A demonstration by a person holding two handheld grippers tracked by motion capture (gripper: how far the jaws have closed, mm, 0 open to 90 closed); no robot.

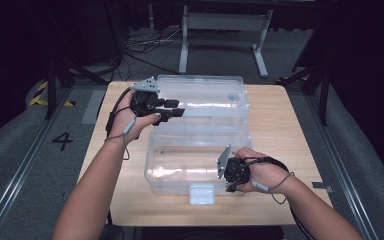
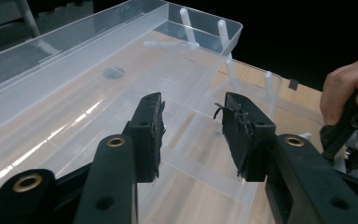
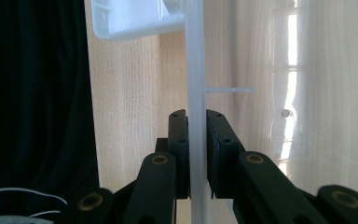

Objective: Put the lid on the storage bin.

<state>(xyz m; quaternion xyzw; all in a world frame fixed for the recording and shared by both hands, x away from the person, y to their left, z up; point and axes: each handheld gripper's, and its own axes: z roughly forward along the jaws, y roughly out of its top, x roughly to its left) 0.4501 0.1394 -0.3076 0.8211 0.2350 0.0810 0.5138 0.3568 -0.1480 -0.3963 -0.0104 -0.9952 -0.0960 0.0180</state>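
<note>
A clear plastic box (image 1: 200, 132) lies opened flat on the wooden table (image 1: 275, 125), one half at the back and one at the front. My left gripper (image 1: 177, 110) hovers over the back half's left part, and its jaws stand open with nothing between them (image 2: 193, 121); the clear tray (image 2: 74, 107) lies beneath. My right gripper (image 1: 228, 172) sits at the front half's right front corner. It is shut on the box's thin clear front wall (image 3: 196, 70), with a pad pressed on each side of it (image 3: 196, 140).
A white latch tab (image 1: 202, 194) sticks out from the box's front edge, and shows as the latch tab (image 3: 135, 18) at upper left in the right gripper view. The right hand (image 2: 349, 88) appears past the box. Grey floor, cables and a metal frame (image 1: 225, 30) lie beyond the table.
</note>
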